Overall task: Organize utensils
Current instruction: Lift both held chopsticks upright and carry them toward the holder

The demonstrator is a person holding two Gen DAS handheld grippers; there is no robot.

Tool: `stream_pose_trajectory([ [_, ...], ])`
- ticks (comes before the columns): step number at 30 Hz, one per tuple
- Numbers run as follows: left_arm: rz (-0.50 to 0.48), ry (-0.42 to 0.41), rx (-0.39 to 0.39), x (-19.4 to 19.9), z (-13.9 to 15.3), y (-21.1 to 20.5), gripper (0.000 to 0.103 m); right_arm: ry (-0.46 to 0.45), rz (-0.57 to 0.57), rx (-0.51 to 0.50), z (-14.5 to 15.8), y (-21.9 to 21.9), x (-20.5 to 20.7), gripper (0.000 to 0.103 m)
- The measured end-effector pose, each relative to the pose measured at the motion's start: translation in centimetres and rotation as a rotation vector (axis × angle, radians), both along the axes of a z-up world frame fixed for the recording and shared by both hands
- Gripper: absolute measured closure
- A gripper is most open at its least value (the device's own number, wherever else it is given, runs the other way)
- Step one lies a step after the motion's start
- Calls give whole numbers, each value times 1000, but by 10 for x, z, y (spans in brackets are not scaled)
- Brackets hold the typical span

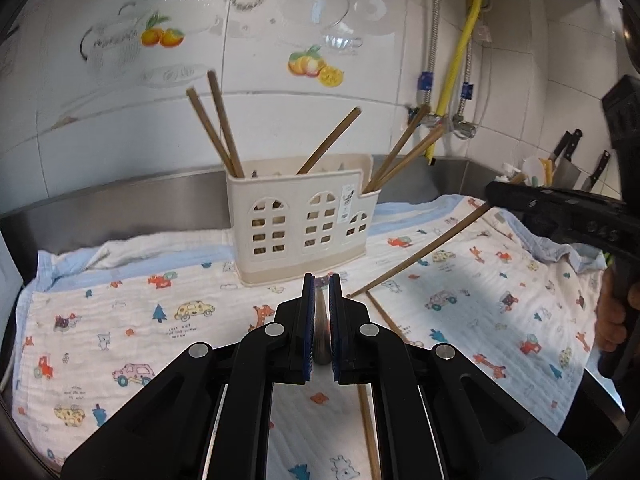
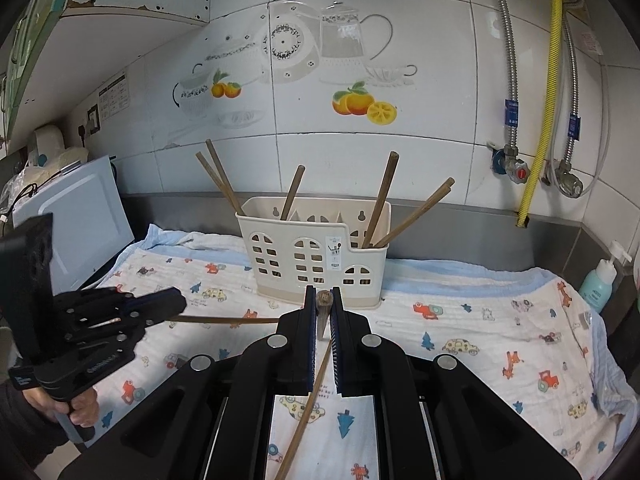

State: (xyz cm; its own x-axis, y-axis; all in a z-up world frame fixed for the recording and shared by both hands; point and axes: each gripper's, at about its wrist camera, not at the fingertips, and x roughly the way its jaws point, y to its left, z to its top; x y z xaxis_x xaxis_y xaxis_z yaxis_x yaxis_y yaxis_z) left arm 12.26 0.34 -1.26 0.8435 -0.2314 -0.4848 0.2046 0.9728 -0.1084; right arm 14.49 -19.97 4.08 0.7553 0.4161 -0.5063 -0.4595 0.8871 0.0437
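A cream plastic utensil holder [image 1: 304,224] [image 2: 316,258] stands on the patterned cloth and holds several brown chopsticks. My left gripper [image 1: 321,284] is shut on a chopstick [image 1: 321,328] that runs along its fingers, just in front of the holder. My right gripper [image 2: 323,298] is shut on another chopstick [image 2: 322,312], also just in front of the holder; from the left wrist view that chopstick [image 1: 420,256] slants down from the right gripper [image 1: 496,194] to the cloth. One loose chopstick [image 2: 304,412] [image 1: 368,432] lies on the cloth below the grippers.
The cloth [image 1: 120,320] [image 2: 480,340] covers a steel counter against a tiled wall. Knives [image 1: 568,156] stand at the far right. A white appliance [image 2: 76,216] sits at the left, a soap bottle [image 2: 600,280] at the right. Pipes and valves [image 2: 516,168] hang on the wall.
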Motion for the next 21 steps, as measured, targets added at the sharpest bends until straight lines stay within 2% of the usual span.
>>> stream_pose_trajectory([
  [4, -3, 2, -5, 8, -7, 0, 102, 0, 0, 2, 1, -1, 2, 96],
  [8, -16, -7, 10, 7, -1, -1, 102, -5, 3, 1, 3, -2, 3, 96],
  [11, -19, 16, 10, 5, 2, 3, 101, -13, 7, -3, 5, -1, 2, 96],
  [16, -33, 96, -6, -3, -9, 5, 98, -17, 6, -5, 7, -1, 2, 96],
  [21, -51, 199, 10, -16, -40, -3, 98, -20, 7, -8, 7, -1, -1, 96],
])
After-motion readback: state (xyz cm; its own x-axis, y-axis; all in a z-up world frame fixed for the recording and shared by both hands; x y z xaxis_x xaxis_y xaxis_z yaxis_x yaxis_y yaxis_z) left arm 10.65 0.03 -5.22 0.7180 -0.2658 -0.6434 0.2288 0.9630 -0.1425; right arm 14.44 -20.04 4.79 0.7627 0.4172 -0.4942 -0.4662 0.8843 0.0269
